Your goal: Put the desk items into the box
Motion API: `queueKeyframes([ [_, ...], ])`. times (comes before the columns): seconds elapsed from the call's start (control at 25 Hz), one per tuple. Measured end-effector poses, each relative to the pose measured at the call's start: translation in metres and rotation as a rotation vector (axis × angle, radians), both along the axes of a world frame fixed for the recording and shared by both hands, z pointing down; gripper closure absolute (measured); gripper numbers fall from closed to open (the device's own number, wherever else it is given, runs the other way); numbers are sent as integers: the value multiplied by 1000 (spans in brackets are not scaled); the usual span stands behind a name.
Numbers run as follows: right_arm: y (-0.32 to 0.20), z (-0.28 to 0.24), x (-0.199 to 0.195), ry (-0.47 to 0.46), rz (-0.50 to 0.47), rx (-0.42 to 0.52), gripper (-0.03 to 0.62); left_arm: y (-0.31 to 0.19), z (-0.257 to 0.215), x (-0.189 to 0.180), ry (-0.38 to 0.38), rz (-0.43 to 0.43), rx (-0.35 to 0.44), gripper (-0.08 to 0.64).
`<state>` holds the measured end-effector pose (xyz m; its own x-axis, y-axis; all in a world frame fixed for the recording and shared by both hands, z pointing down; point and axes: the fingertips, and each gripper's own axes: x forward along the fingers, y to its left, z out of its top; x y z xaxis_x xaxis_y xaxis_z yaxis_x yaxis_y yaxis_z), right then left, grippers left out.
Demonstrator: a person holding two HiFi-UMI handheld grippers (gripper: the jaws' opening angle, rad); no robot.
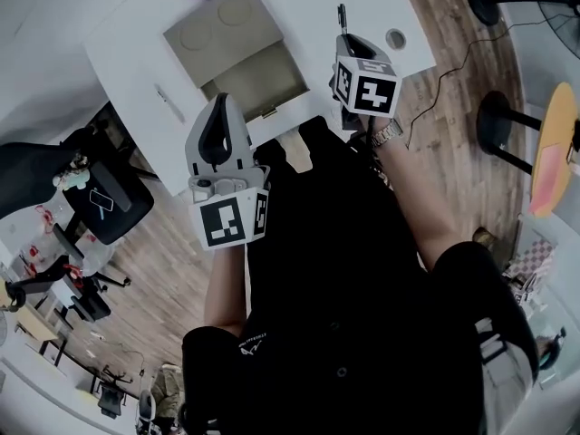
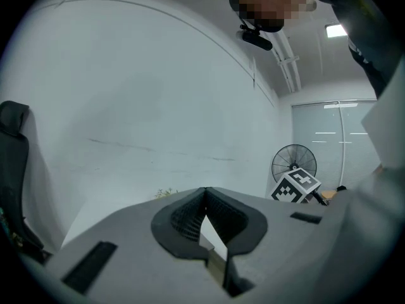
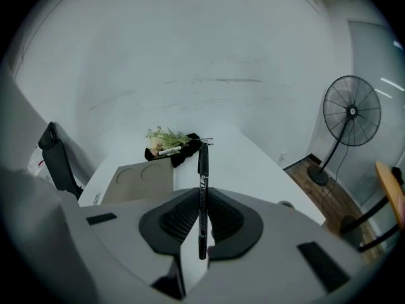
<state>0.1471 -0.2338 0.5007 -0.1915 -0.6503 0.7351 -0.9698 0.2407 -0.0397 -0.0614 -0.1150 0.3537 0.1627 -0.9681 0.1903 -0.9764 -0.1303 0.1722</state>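
Note:
My right gripper [image 1: 344, 40] is shut on a black marker pen [image 1: 342, 16], which stands up between the jaws [image 3: 202, 195]. It is over the white desk [image 1: 308, 7], just right of the open cardboard box [image 1: 258, 80]. The box's flap with two round marks [image 3: 140, 176] lies folded back. My left gripper [image 1: 220, 100] hovers at the desk's near edge in front of the box, shut with nothing in it. In the left gripper view the left gripper [image 2: 204, 198] points up at a bare wall. The right gripper's marker cube [image 2: 295, 187] shows beside it.
A dark bundle with green sprigs and a white pen [image 3: 169, 145] lies at the desk's far edge behind the box. A cable hole [image 1: 395, 38] is at the desk's right. A black office chair [image 1: 100, 198] stands left, a fan [image 3: 352, 113] and stool bases [image 1: 494, 120] stand right.

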Motion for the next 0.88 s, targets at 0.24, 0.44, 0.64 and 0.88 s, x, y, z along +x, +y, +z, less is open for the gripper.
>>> queueKeyframes([
  [0.24, 16, -45, 6, -10, 30, 102, 552, 9, -10, 8, 17, 63, 30, 552],
  [0.44, 28, -83, 14, -36, 69, 190, 552, 14, -19, 17, 15, 122, 52, 552],
  [0.64, 45, -116, 19, -63, 107, 265, 552, 19, -28, 19, 11, 165, 77, 552],
  [0.88, 68, -157, 20, -104, 126, 353, 552, 21, -39, 20, -4, 209, 104, 552],
])
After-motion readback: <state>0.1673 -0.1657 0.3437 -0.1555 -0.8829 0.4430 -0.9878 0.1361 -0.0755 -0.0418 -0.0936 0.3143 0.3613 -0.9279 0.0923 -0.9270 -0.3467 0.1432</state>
